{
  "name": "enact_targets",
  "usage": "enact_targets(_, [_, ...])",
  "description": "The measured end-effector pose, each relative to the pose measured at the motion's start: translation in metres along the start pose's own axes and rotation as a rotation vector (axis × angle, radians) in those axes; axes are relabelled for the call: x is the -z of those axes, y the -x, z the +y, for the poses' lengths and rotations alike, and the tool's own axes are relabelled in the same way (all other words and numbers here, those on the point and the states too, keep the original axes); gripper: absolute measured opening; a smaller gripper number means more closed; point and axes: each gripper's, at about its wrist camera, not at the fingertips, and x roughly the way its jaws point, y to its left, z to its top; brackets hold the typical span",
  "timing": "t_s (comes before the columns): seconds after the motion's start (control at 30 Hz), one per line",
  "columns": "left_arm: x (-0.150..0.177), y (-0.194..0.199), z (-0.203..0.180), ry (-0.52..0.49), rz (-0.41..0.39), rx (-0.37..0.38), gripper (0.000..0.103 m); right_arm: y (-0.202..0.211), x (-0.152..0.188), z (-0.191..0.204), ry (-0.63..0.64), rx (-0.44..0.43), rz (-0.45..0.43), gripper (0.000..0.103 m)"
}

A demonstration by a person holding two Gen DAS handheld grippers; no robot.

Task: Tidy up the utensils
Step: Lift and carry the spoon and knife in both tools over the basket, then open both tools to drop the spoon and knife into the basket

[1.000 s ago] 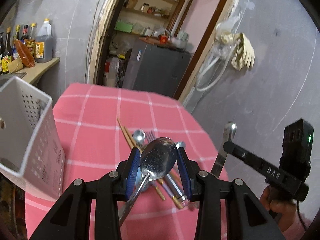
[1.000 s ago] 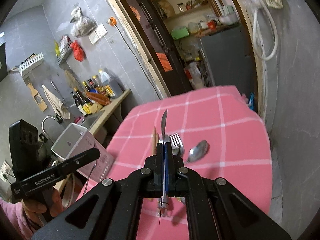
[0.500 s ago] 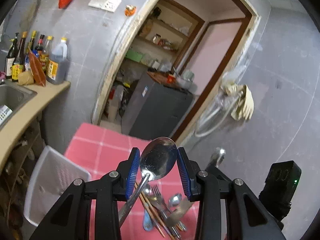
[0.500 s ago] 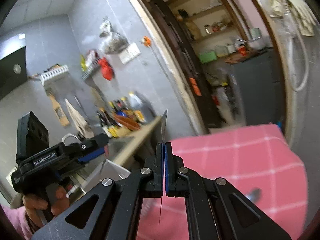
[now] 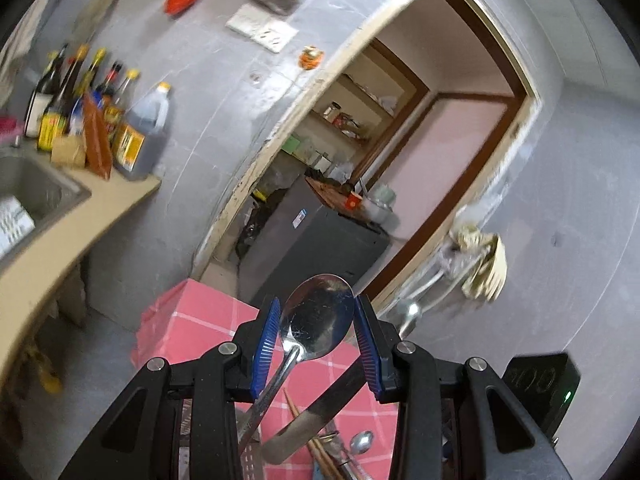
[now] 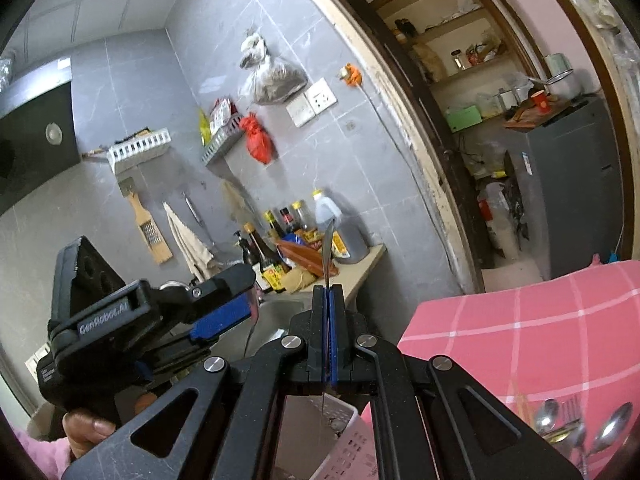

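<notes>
My left gripper [image 5: 314, 344] is shut on a large steel spoon [image 5: 316, 322], bowl up between the blue pads, handle slanting down toward a white perforated holder [image 5: 250, 462] below. My right gripper [image 6: 329, 334] is shut on a table knife [image 6: 328, 248], blade edge-on and pointing up, its lower end above the white holder [image 6: 348, 450]. The knife also shows in the left wrist view [image 5: 316, 412] crossing under the jaws. The left gripper [image 6: 224, 312] shows in the right wrist view at left. Loose spoons and a fork [image 6: 568, 426] and chopsticks [image 5: 320, 450] lie on the pink checked tablecloth [image 6: 520, 340].
A counter with a sink [image 5: 32, 192] and several sauce bottles [image 5: 92, 120] stands left of the table. A grey cabinet [image 5: 320, 248] sits in the doorway beyond. A grey tiled wall [image 5: 580, 240] with hanging gloves is at right.
Both grippers have risen and tilted upward with their utensils. The table and holder have dropped to the bottom of both views; the two grippers are now closer together above the holder.
</notes>
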Motion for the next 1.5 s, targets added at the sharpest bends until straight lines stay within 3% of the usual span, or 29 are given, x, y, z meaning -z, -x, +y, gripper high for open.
enact_targets(0.17, [0.007, -0.007, 0.035, 0.134, -0.016, 0.030, 0.036, -0.011, 0.014, 0.001, 0.009, 0.017, 0.039, 0.002])
enact_targets(0.27, [0.012, -0.010, 0.044, 0.159, -0.017, 0.031, 0.036, -0.014, 0.019, -0.001, 0.007, 0.017, 0.058, 0.002])
enact_targets(0.57, [0.027, -0.008, 0.041, 0.042, 0.017, -0.008, 0.036, -0.021, 0.035, 0.003, 0.049, 0.011, 0.116, 0.002])
enact_targets(1.2, [0.035, 0.008, 0.048, -0.011, 0.059, -0.082, 0.036, -0.026, 0.048, 0.006, 0.040, 0.023, 0.179, 0.004])
enact_targets(1.3, [0.036, 0.012, 0.049, -0.012, 0.059, -0.088, 0.036, -0.026, 0.048, 0.007, 0.039, 0.023, 0.183, 0.008])
enact_targets(1.43, [0.036, 0.019, 0.047, -0.024, 0.056, -0.096, 0.037, -0.022, 0.047, 0.009, 0.042, 0.024, 0.168, 0.028])
enact_targets(1.5, [0.035, 0.023, 0.045, -0.028, 0.049, -0.100, 0.041, -0.017, 0.045, 0.010, 0.043, 0.030, 0.154, 0.030])
